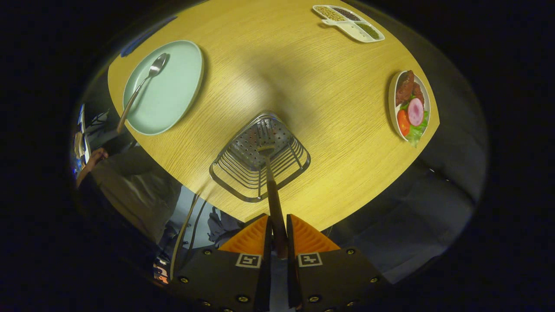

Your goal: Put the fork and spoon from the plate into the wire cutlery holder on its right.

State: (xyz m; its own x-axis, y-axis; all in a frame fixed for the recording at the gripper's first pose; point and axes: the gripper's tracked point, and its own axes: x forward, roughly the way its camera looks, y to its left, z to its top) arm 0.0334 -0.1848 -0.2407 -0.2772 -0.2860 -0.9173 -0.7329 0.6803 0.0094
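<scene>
My gripper (278, 232) is shut on the handle of the fork (272, 186), which hangs down ahead of the orange fingers (251, 237). The fork's tines reach into the wire cutlery holder (260, 157), a square chrome basket with a perforated floor, directly below. The spoon (141, 86) lies across the pale green plate (164, 86), with its handle sticking out over the plate's rim and the table's edge. The plate stands well to the left of the holder.
The round wooden table (312, 91) carries a divided white dish of beans and grains (349, 22) at the far side and a plate of meat and salad (410, 106) to the right. A person's hand and sleeve (112, 167) show beside the table near the green plate.
</scene>
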